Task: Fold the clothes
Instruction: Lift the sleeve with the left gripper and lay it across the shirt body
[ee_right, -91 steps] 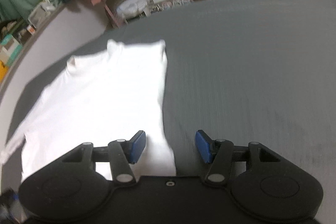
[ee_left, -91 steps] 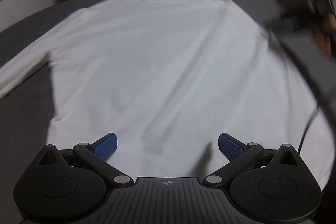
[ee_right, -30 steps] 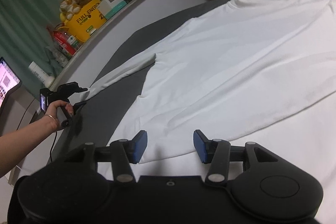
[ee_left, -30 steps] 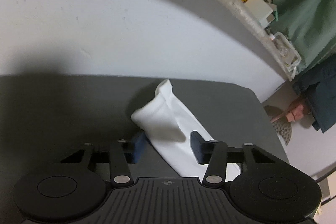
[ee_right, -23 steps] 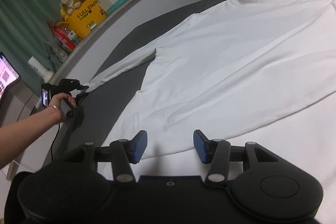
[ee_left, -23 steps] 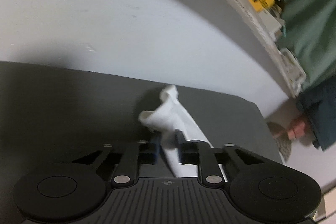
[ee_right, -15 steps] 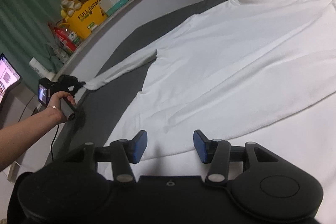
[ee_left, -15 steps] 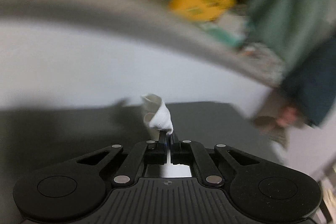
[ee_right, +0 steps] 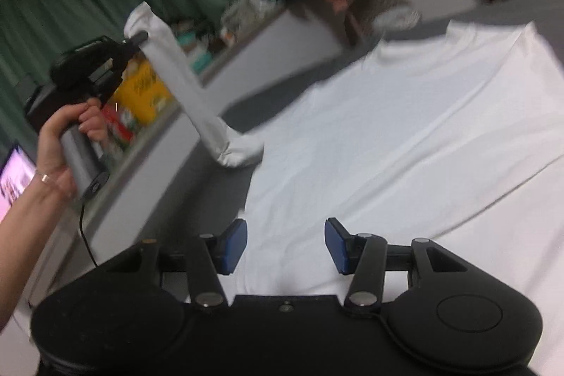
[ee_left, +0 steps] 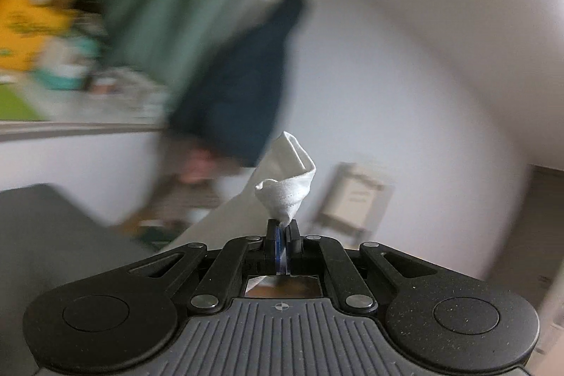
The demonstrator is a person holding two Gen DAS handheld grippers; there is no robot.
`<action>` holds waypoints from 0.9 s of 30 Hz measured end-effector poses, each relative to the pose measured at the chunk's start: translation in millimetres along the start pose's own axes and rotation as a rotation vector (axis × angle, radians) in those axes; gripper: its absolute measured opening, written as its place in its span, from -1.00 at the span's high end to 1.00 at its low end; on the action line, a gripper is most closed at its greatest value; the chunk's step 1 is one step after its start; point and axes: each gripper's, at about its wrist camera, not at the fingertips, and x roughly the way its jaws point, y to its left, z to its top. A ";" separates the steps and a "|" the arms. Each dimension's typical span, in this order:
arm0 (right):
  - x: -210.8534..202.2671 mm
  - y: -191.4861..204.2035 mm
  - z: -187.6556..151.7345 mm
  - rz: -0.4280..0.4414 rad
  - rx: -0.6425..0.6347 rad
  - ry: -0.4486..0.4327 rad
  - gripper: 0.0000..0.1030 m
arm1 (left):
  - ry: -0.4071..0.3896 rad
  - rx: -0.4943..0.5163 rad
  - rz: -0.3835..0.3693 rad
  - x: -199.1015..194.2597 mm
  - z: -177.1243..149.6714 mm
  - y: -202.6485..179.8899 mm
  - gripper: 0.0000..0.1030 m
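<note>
1. On the dark grey bed cover (ee_right: 225,192) lies our white long-sleeved cotton shirt (ee_right: 405,136), body spread flat, collar toward the far edge.
2. Our left gripper (ee_left: 282,235) has its blue pads pressed together on the white sleeve cuff (ee_left: 287,189), which bunches just past the tips. From the right wrist view, we see the left hand (ee_right: 65,143) holding that gripper raised beside the bed, with the sleeve (ee_right: 190,90) stretched up from the shoulder to the pinch.
3. Our right gripper (ee_right: 285,244) hangs low over the near part of the shirt, its blue fingers (ee_right: 234,245) spread apart with nothing between them; cloth shows below the gap.
4. We judge the sleeve is being carried across to fold onto the body. Only a small bit of cuff is gripped, so a quick swing could pull it free and drop the sleeve in a heap.
5. Pulling hard could also drag the unpinned shirt body and wrinkle it, since the right gripper presses nothing down.
6. Beyond the bed, a blurred ledge carries a yellow printed carton (ee_right: 148,90); its contents are too blurred for us to tell. A dark blue garment (ee_left: 243,83) hangs on the pale wall.
</note>
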 end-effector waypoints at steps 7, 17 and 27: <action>-61.2 -55.3 41.2 -0.084 0.136 -0.148 0.01 | 0.151 0.191 -0.292 -27.1 -82.8 -106.8 0.96; -47.6 -133.7 45.8 -0.125 0.416 0.009 -0.02 | 0.633 0.611 -0.355 -33.1 -241.5 -139.4 0.96; -15.7 -109.7 35.5 -0.103 0.251 0.217 -0.02 | 0.695 0.727 -0.405 -40.0 -259.2 -155.6 0.95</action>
